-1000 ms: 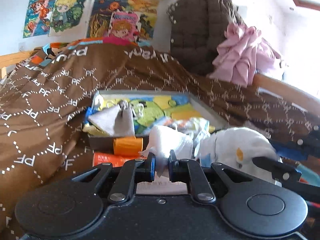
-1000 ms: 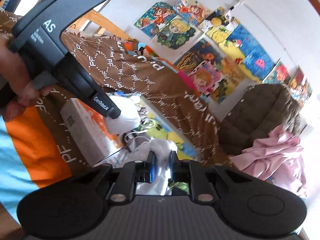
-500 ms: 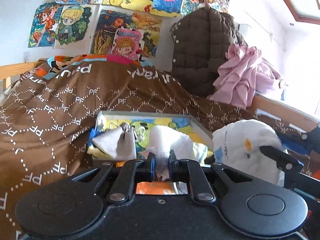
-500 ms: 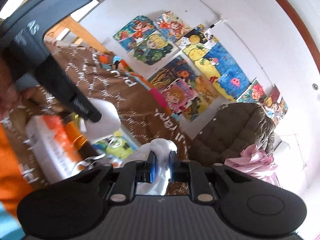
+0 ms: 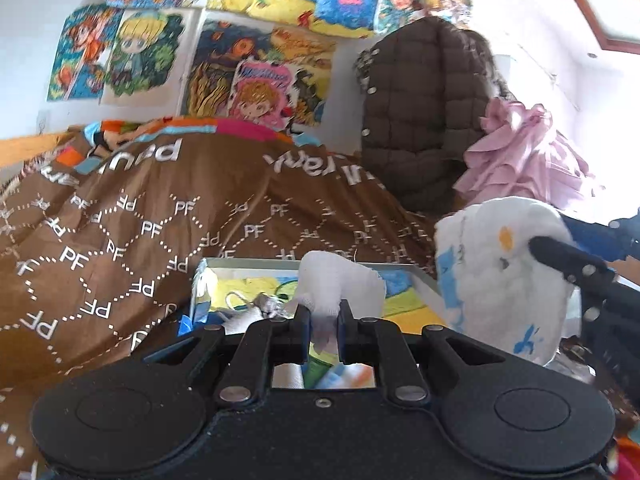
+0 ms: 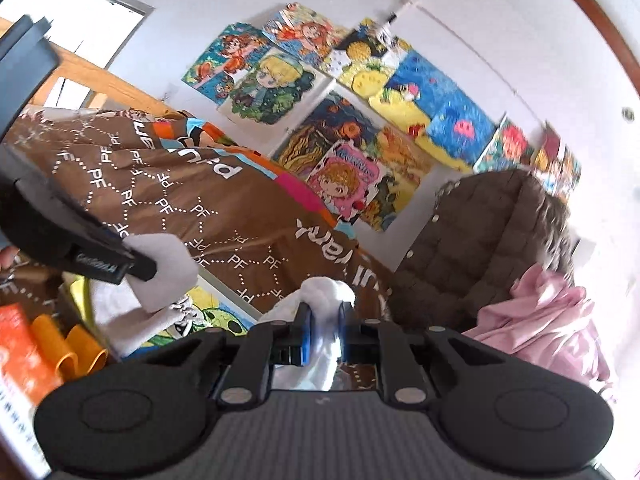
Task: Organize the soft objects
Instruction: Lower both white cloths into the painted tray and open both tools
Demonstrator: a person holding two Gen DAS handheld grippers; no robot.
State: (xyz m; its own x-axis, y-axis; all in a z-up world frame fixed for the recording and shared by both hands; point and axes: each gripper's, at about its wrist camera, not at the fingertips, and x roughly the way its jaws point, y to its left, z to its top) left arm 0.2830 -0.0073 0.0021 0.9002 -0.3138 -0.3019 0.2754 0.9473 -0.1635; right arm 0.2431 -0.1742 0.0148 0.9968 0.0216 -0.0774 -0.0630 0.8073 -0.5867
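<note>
While both grippers are held above the bed, a soft white item is pinched in each. The left gripper (image 5: 323,318) is closed narrowly on a white cloth bundle (image 5: 340,284), which bulges up past the fingertips and is seen in front of the open box (image 5: 416,276). From the right wrist view, the same bundle (image 6: 164,268) is seen clamped at the tip of the left gripper (image 6: 136,268), above the box's colourful contents. The right gripper (image 6: 323,320) is likewise closed narrowly on a white plush cloth (image 6: 324,292); from the left wrist view this item (image 5: 492,280) is shown as a fluffy white piece with blue and yellow marks, held at the right edge, just beside the box. The box is set on a brown quilt (image 5: 140,216) printed with white letters. A brown padded jacket (image 5: 420,120) and a pink garment (image 5: 524,160) are hung against the wall, where cartoon pictures (image 5: 248,64) are stuck.
</note>
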